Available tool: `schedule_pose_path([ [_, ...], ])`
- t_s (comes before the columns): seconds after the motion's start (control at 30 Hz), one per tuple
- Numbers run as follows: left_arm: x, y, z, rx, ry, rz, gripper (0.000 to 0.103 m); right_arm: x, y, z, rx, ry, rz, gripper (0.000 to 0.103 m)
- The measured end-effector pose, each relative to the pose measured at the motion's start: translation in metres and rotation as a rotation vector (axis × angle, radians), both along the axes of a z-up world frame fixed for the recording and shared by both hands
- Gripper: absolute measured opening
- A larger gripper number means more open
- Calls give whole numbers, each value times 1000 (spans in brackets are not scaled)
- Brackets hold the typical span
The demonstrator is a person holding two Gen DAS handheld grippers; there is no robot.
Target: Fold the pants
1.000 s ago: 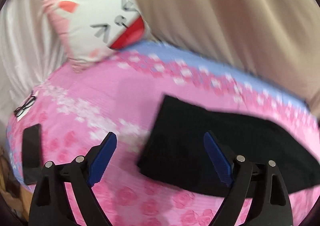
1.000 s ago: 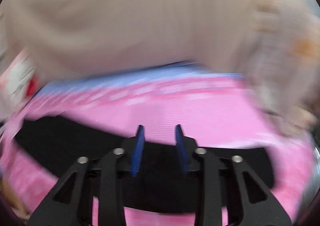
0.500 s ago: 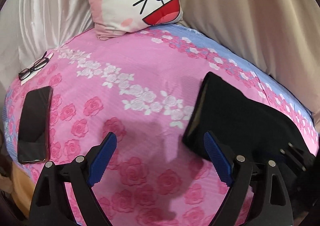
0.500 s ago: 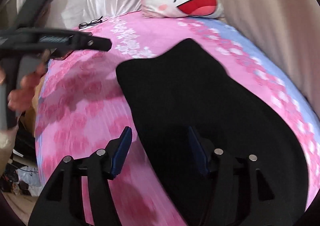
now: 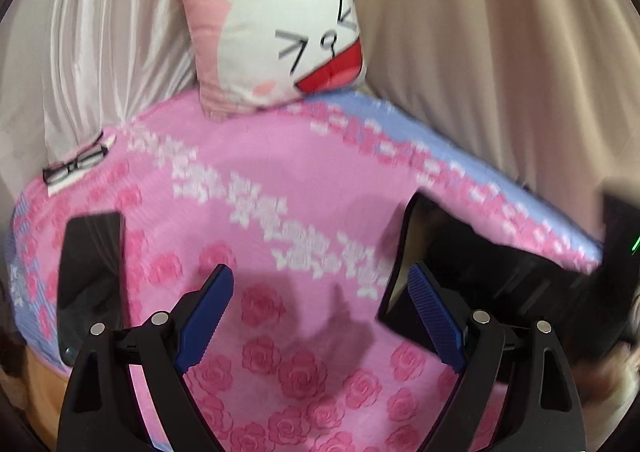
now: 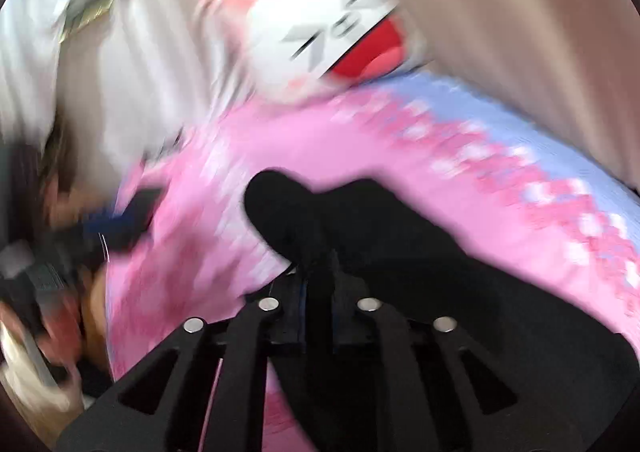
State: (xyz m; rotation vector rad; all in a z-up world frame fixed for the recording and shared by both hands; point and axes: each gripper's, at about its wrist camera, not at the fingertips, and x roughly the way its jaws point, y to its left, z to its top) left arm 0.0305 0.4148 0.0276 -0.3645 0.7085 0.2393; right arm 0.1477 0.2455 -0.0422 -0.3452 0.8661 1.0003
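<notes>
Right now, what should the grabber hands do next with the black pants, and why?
Probably bring the open left gripper across to the pants' near edge and pinch it. Its jaws hang over bare pink bedspread, holding nothing, while the right gripper, jaws just closing, already pinches the black cloth, so a fold seems to need a second grip.

Two hand-held grippers, left gripper (image 5: 320, 316) and right gripper (image 6: 318, 276), both built from matte black plastic linkage arms with triangular cut-outs, round silver pins at the pivots, and blue ribbed pads (image 5: 206, 318) along the inner side of the fingers.
</notes>
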Motion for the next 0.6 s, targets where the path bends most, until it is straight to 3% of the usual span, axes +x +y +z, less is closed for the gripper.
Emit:
schedule_pose_path([
  [0.03,2,-1,7,1,-21,-5,86,-6,9,-17,-44,12,26,22],
  [0.07,4,-1,12,4,-35,-12,86,-15,8,-21,-33,-37,14,23],
  [0.1,7,-5,17,15,-48,-19,86,-25,0,-14,2,-61,27,33],
  [0.23,21,-20,25,0,-63,-68,86,-26,-77,25,154,13,25,37],
  [0.33,40,-45,17,-2,-41,-138,86,12,-171,45,176,60,-150,37],
  [0.37,47,-53,12,-8,-25,-163,86,37,-212,49,168,63,-262,38],
  [0.47,73,-92,-12,-31,45,-258,86,92,-279,47,127,92,-457,48],
  [0.6,89,-141,-43,-5,146,-348,86,151,-299,19,50,183,-477,48],
])
